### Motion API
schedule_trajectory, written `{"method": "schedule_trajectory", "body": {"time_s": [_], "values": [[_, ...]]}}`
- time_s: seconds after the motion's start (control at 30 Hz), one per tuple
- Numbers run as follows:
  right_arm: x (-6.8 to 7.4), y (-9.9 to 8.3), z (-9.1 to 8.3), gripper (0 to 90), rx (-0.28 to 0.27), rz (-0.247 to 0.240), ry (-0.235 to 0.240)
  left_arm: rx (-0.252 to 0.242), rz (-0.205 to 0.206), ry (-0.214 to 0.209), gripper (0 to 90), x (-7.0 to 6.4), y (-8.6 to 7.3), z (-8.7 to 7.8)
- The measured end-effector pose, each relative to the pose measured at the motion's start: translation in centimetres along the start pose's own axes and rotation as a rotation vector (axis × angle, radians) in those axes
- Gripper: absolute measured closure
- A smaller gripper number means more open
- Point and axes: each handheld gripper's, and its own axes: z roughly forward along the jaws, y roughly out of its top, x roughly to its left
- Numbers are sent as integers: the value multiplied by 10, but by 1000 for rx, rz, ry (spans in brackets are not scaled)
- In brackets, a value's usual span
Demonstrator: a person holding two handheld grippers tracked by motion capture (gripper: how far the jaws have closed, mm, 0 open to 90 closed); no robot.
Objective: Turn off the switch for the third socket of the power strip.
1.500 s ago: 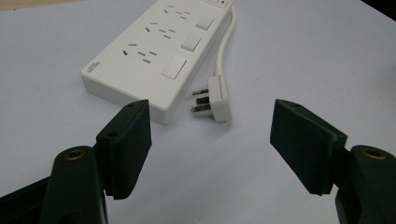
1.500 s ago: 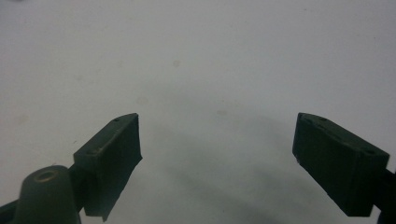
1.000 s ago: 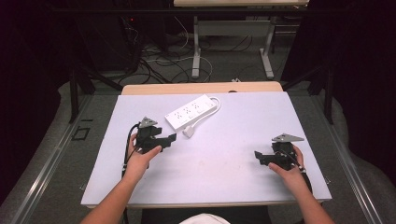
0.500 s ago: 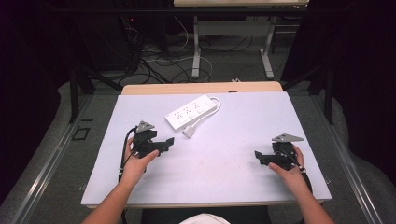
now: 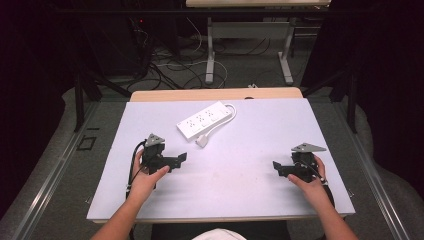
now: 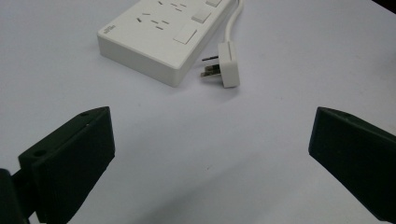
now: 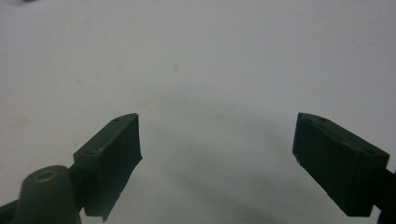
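Note:
A white power strip [image 5: 205,120] lies at the back middle of the white table [image 5: 250,130], its cord looping round to a white plug [image 5: 202,141] beside it. In the left gripper view the power strip [image 6: 163,32] and plug [image 6: 226,65] lie ahead of the jaws. My left gripper [image 5: 181,158] is held at the left of the table, open and empty, pointing right toward the strip; in its own view the gripper [image 6: 210,158] has wide-spread jaws. My right gripper [image 5: 275,167] rests at the right, open, pointing left over bare table; the gripper [image 7: 217,154] holds nothing.
Beyond the table's far wooden edge [image 5: 215,94] stand a desk's metal legs [image 5: 210,50] and tangled cables [image 5: 170,65] on the floor. A metal rail [image 5: 45,190] runs along the left side. A person's forearms enter from the bottom.
My left gripper has drifted slightly toward the near left, away from the power strip. The right gripper has stayed in place.

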Motion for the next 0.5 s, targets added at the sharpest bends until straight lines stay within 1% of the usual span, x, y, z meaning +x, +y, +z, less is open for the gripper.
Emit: {"method": "schedule_trajectory", "body": {"time_s": [0.1, 0.13, 0.17, 0.2, 0.27, 0.3, 0.33, 0.4, 0.43, 0.47, 0.5], "values": [[-1, 0, -1, 147, -4, -5, -2, 0, -2, -1, 2, 0, -3, 1], [-1, 0, -1, 147, -6, -2, 1, -3, -9, -1, 3, 0, -4, 1], [-1, 0, -2, 147, -7, -5, 1, -7, -5, -1, 3, 0, -5, 2], [-1, 0, -2, 147, -7, -6, 1, -4, -2, -2, 3, 1, -6, 2], [-1, 1, -2, 147, -9, -6, 0, 8, -7, -7, 2, 1, -7, 2], [-1, 1, -2, 147, -10, -3, -1, 2, -10, -7, 2, 2, -8, 4], [-1, 1, -2, 147, -10, -4, -1, 12, -5, -7, 3, 2, -8, 4], [-1, 1, -2, 147, -9, -7, 0, 9, -9, -4, 3, 2, -9, 5], [-1, 1, -2, 147, -9, -7, 1, 17, -10, -3, 2, 2, -9, 5], [-1, 1, -2, 147, -9, -8, 1, 19, -8, -3, 2, 2, -9, 5], [-1, 1, -2, 147, -9, -9, 1, 21, 8, 0, 2, 4, -9, 5]]}}
